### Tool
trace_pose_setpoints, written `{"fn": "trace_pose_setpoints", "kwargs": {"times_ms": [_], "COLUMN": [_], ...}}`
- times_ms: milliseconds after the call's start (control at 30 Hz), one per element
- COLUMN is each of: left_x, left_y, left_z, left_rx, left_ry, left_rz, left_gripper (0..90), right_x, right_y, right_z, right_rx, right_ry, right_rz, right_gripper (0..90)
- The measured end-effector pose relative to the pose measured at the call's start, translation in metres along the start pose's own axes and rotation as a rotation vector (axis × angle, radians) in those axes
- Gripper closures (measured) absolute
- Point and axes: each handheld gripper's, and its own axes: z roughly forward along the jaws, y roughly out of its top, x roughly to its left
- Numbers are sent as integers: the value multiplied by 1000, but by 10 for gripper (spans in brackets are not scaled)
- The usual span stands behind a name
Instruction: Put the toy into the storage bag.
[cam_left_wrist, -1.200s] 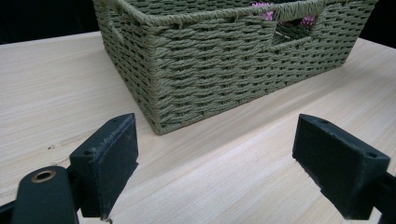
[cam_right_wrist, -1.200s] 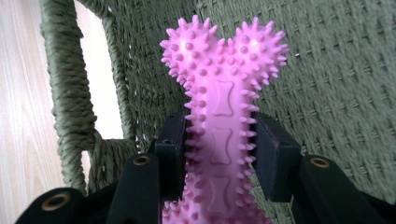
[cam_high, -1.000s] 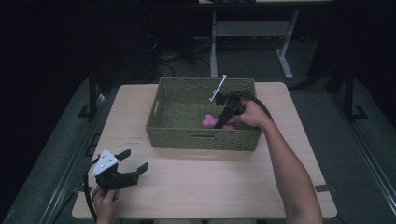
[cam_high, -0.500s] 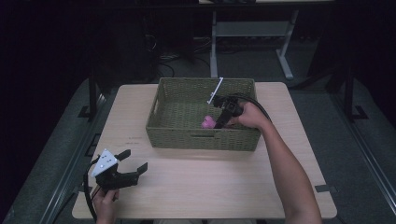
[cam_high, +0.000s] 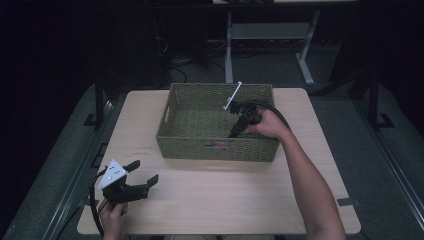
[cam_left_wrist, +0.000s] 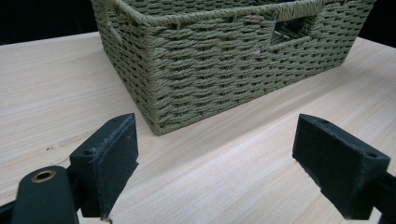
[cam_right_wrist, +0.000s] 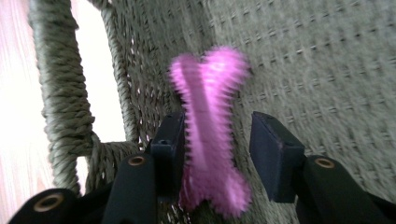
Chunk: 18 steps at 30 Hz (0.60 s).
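1. Reaching down into the olive-green woven rectangular basket (cam_high: 215, 145), the right gripper (cam_high: 236, 131) points at the basket floor close to the near wall, just by the handle cut-out.
2. Between its two black jaws lies a bright pink, spiky, bone-shaped rubber toy (cam_right_wrist: 210, 135), blurred in the right gripper view; it rests on the basket floor beside the near wall.
3. Those jaws have just been opening: one pad is against the toy, the other stands apart from it, so the gap is narrow but the toy is not pinched.
4. Hovering low over the pale wooden table (cam_high: 240, 195) at its near left corner, the left gripper (cam_left_wrist: 215, 163) stands wide with nothing between its jaws, facing the basket's corner.
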Motion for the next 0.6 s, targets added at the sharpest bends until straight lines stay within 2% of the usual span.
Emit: {"fn": "trace_pose_setpoints", "kwargs": {"times_ms": [367, 600], "left_x": [-1, -1], "left_y": [0, 0], "left_z": [0, -1], "left_rx": [2, 0], "left_ry": [-1, 1], "left_rz": [0, 3], "left_gripper": [138, 138], "right_x": [4, 13], "right_y": [-10, -15], "right_z": [-25, -38], "right_rx": [-78, -118], "right_ry": [-28, -40], "right_rz": [21, 26], "right_gripper": [495, 456]}}
